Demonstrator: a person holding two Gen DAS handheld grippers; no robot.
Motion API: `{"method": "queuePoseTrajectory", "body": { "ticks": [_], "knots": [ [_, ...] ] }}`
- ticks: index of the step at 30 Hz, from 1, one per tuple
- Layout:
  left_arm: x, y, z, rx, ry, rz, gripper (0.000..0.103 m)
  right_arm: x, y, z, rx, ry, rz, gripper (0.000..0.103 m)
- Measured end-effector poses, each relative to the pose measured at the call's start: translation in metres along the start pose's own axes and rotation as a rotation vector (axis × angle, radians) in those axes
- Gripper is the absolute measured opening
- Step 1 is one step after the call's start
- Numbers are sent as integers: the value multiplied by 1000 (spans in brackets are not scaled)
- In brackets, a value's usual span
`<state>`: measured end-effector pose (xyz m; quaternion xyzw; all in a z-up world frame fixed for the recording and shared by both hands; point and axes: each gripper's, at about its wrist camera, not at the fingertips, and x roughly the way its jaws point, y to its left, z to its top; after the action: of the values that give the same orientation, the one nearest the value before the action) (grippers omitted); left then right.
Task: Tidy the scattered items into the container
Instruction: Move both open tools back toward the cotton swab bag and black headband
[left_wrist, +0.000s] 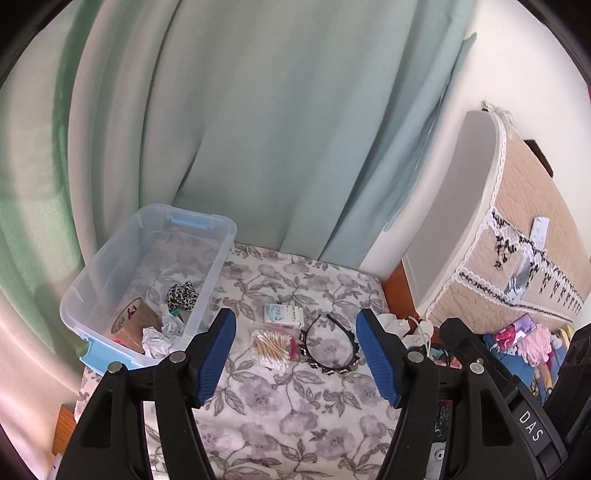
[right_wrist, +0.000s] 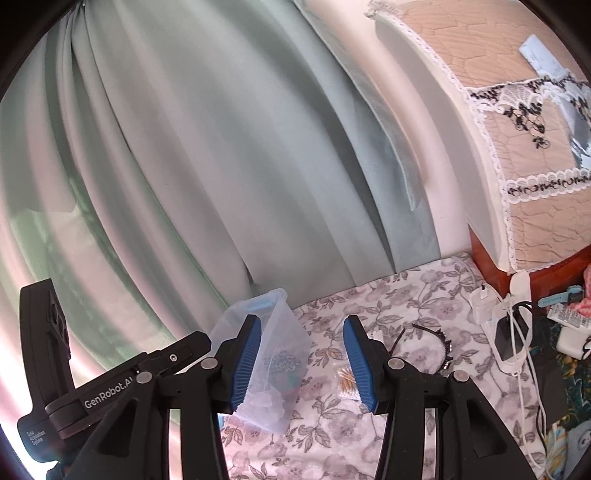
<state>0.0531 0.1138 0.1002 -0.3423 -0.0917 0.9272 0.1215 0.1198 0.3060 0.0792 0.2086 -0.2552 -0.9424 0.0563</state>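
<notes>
A clear plastic container (left_wrist: 218, 258) with blue latches sits at the left on a floral cloth; it holds a tape roll (left_wrist: 133, 319), a leopard scrunchie (left_wrist: 181, 295) and crumpled white paper (left_wrist: 159, 338). On the cloth lie a small white box (left_wrist: 282, 314), a bag of cotton swabs (left_wrist: 271, 345) and a black studded headband (left_wrist: 330, 350). My left gripper (left_wrist: 297, 356) is open and empty above the cloth near these items. My right gripper (right_wrist: 301, 363) is open and empty; the container (right_wrist: 273, 332), swabs (right_wrist: 345, 380) and headband (right_wrist: 439, 343) show past it.
Green curtains hang behind. A padded headboard with a lace cover (left_wrist: 517, 229) stands at the right. White chargers and cables (right_wrist: 506, 325) lie by the cloth's right edge, with clutter of clothes and packets (left_wrist: 524, 343) beyond.
</notes>
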Motion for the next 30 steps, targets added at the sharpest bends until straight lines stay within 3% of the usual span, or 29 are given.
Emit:
{"method": "queuePoseTrajectory", "body": {
  "ticks": [9,30],
  "knots": [
    [26,-10,-7,35,62,4,69,4,-31,-4,59,18,-29,50],
    [119,8,-35,12,267,37,69,75,-84,-38,139,199,-102,50]
  ]
}}
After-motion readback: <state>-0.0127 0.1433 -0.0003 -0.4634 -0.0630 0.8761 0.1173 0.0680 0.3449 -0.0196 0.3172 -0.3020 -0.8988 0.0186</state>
